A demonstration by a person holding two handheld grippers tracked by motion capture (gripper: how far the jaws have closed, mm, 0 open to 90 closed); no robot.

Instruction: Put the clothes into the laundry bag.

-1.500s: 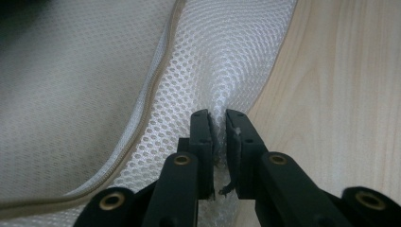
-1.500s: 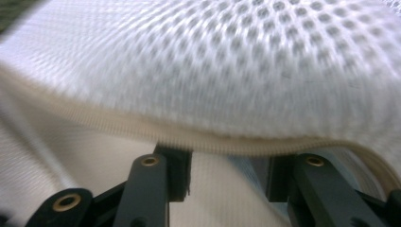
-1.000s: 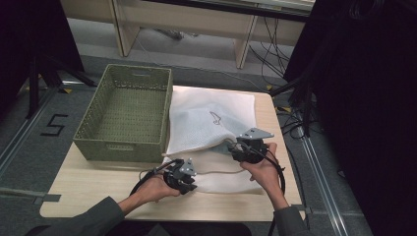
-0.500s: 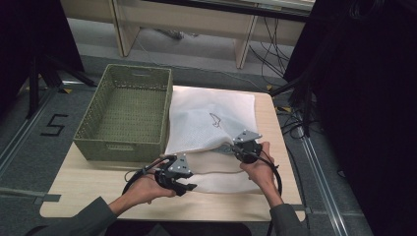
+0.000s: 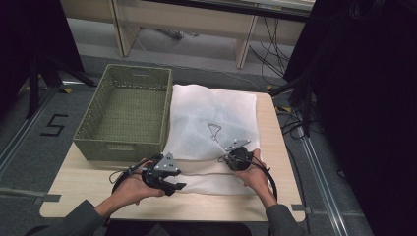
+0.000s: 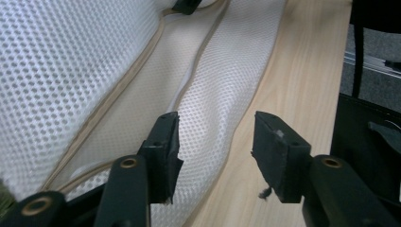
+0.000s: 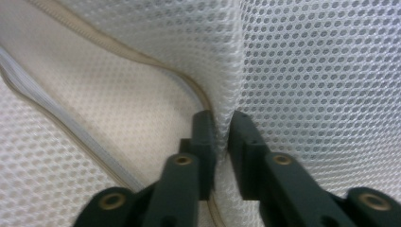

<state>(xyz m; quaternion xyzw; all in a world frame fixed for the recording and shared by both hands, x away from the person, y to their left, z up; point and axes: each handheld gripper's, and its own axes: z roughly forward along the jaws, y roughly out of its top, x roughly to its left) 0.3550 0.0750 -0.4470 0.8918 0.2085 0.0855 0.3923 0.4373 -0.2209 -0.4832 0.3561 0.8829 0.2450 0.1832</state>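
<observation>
The right hand-held gripper (image 7: 221,137) pinched a fold of the white mesh bag (image 5: 211,125), its jaws having just eased a little. The left hand-held gripper (image 6: 215,151) stood half wide, jaws just opening, straddling the bag's near edge without pressing it. The bag lay spread across the right of the worktop (image 5: 78,194), a green basket (image 5: 125,113) just left.
</observation>
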